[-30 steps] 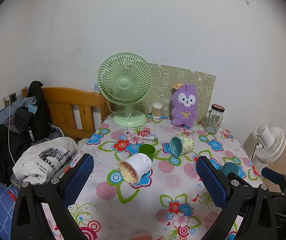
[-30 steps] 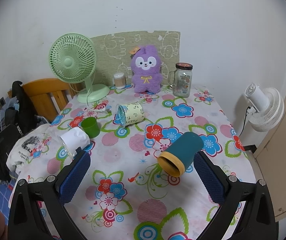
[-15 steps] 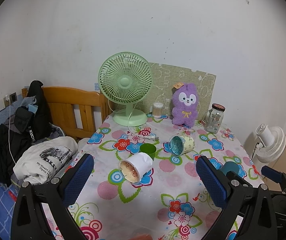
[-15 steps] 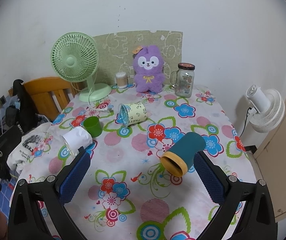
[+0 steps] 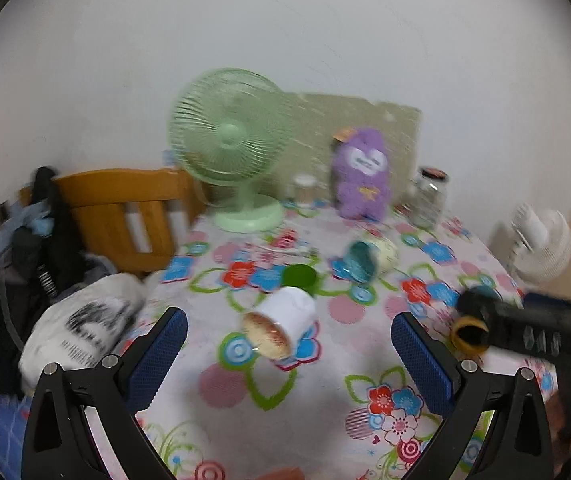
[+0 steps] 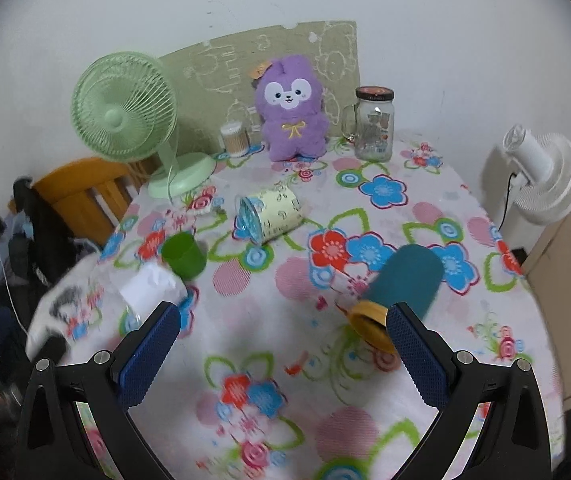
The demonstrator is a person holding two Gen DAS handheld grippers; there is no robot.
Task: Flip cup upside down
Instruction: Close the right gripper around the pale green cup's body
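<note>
While my left hand-held gripper (image 5: 287, 354) hangs wide open and empty, a white cup (image 5: 281, 322) lies sideways on the worktop (image 5: 325, 392) between its fingers. My right hand-held gripper (image 6: 283, 350) gapes empty; the teal cup (image 6: 399, 286) lies sideways beside its right finger.

On the surface (image 6: 425, 184), the plush toy (image 6: 291, 114) sits at the back; fan (image 6: 125, 108) left, jar (image 6: 374, 124) right, tipped cup (image 6: 271, 218) before it.
</note>
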